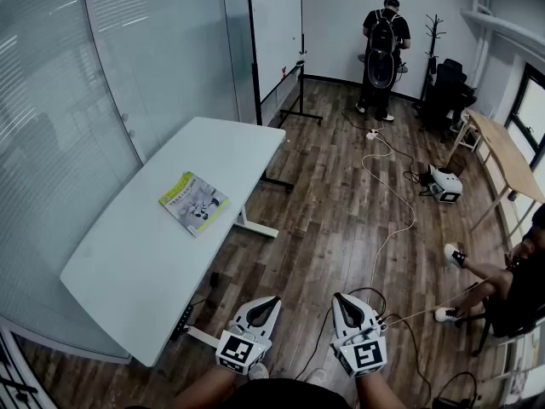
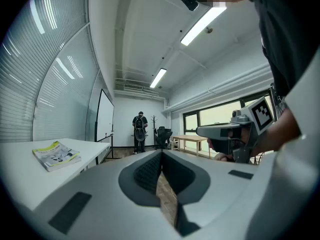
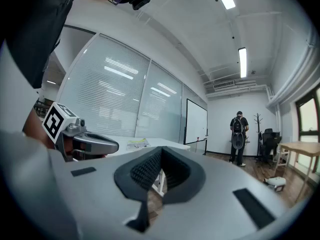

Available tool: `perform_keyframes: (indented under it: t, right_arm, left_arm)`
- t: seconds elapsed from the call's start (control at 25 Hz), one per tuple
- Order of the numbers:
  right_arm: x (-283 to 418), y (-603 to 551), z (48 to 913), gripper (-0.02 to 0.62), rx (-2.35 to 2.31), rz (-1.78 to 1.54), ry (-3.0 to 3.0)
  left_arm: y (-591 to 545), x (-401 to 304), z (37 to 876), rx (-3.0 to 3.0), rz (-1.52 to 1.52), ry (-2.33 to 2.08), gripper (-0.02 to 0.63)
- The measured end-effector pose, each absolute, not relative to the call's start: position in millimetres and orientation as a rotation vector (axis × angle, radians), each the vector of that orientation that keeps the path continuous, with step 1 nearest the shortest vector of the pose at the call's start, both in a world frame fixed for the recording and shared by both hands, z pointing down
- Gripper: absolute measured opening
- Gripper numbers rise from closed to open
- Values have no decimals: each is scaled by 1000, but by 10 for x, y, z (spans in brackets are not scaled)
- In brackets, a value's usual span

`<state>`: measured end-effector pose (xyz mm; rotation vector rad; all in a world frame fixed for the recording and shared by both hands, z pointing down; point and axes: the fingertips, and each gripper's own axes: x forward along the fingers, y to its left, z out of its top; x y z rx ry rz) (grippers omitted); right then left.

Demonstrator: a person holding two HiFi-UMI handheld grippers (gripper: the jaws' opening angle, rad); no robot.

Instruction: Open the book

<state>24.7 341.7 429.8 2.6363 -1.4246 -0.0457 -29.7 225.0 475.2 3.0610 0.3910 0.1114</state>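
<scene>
Nothing had been touched at this point, so this was the approach stage, with the job itself not begun. The book lay closed and flat on the white table, front cover up, roughly in the middle of the top and turned at a slant to the table's edges. Both tools were well apart from it: the left gripper and the right gripper were held low and close to the person's body, side by side over the wooden floor, pointing level into the room rather than at the table. The left gripper's jaws were together, ribbed pads meeting at the tips with nothing between them, and the right gripper's jaws were pressed together and empty too. Across the room a whiteboard stood beside the table's far end, a person with a backpack stood facing the wall, and a cable trailed over the boards, none of it in the way. By my reading, the next move called for stepping up to the table and swinging both tools left and over the top. After that one pair of jaws would have to part enough to catch the cover's free edge, while the other could press the book down so it would not slide. Which edge was the spine could not be told from here, and that would decide the side to lift from.
</scene>
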Motion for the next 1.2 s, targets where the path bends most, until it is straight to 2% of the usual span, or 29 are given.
perform_keyframes:
  t: [1.2]
  right_arm:
    - [195,2166,4553,6,2683,81,-1426]
  left_arm:
    - [996,-506,4907,3103,162,333,11]
